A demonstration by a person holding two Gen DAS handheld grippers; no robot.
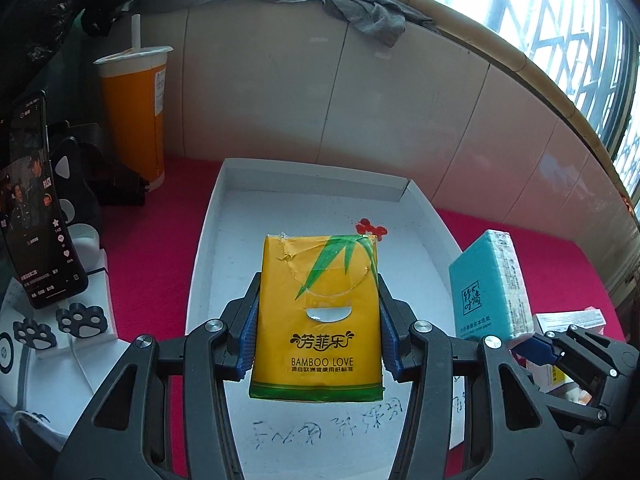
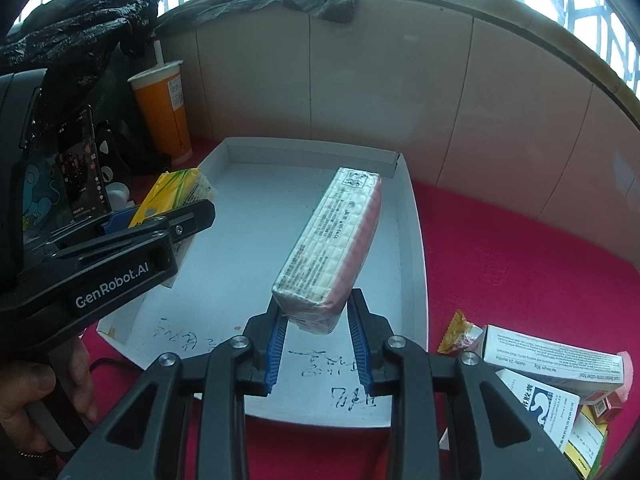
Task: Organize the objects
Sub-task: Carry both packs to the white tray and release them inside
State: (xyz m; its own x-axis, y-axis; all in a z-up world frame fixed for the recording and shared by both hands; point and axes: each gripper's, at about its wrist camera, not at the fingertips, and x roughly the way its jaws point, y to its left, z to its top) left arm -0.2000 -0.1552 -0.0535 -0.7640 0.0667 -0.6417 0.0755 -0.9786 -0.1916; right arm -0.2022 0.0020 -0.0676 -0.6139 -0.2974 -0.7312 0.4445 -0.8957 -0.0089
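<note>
My left gripper [image 1: 318, 304] is shut on a yellow "Bamboo Love" tissue pack [image 1: 320, 320], its blue pads pressing both sides. The pack hangs over a white shallow tray [image 1: 208, 216] with handwriting on its floor. In the right wrist view the same yellow pack [image 2: 176, 192] and the left gripper [image 2: 164, 212] are over the tray's left edge. My right gripper [image 2: 316, 300] is shut on the near end of a teal-faced tissue pack [image 2: 332, 240], seen edge-on, which points out over the tray [image 2: 416, 240]. The left wrist view shows that teal pack [image 1: 488, 284] at the right, in the right gripper [image 1: 524, 340].
The tray lies on a red cloth [image 2: 520, 272] against a panelled wall. An orange drink cup with a straw [image 1: 136, 112] and a phone on a stand [image 1: 36, 208] stand at the left. Several medicine boxes [image 2: 552, 364] and a snack wrapper [image 2: 460, 332] lie right of the tray. A person's hand [image 2: 36, 400] holds the left gripper's handle.
</note>
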